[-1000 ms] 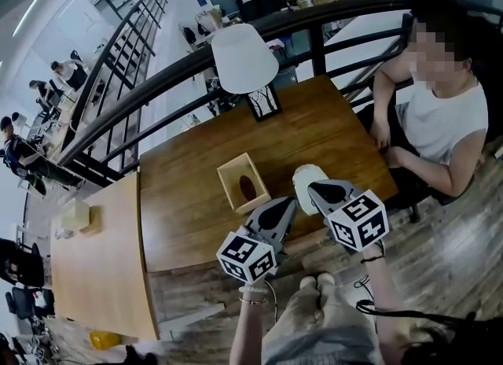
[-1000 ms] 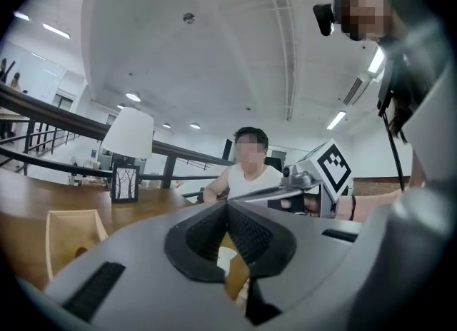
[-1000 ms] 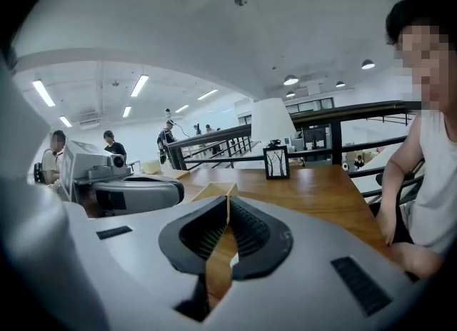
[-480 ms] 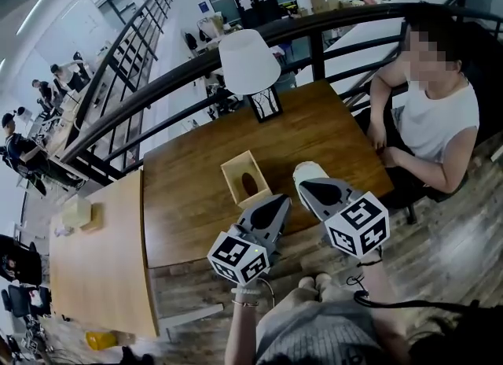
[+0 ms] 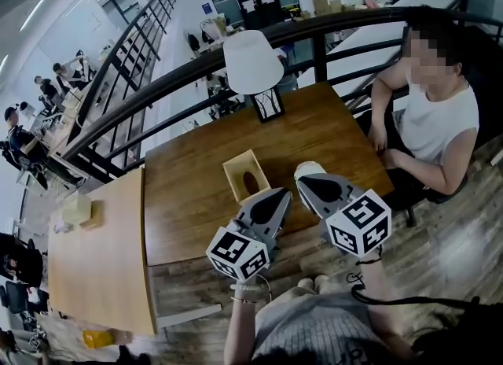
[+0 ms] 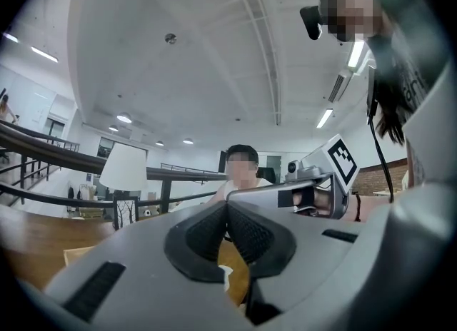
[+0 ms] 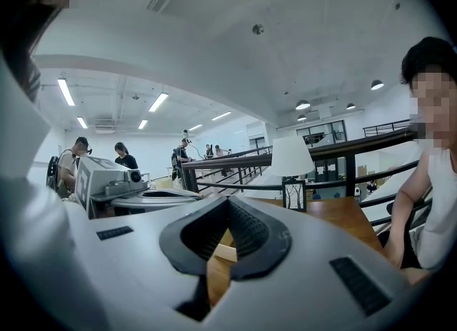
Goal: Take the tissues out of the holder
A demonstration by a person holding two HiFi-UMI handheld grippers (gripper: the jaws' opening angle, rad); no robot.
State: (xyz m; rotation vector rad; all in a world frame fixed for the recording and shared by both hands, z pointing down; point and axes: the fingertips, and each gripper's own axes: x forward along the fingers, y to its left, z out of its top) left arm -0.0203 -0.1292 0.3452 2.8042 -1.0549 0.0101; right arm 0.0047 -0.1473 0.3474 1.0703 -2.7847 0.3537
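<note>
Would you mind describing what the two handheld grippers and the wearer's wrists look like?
Both the left gripper and right gripper are pale grey wedge-shaped shells with dark ribbed pads. Each carries a white cube of black square markers at its rear. A thin bracelet circles the left wrist.

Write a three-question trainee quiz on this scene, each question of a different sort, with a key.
1. Short answer: in the head view, on which side of the wooden holder does the white bundle lie?
2. Multiple choice: what stands at the far edge of the table? A. a lamp B. a kettle C. a laptop
3. True or false: the left tongs and the right tongs are both shut, with nothing between them.

Key: 1. the right side; 2. A; 3. true.
</note>
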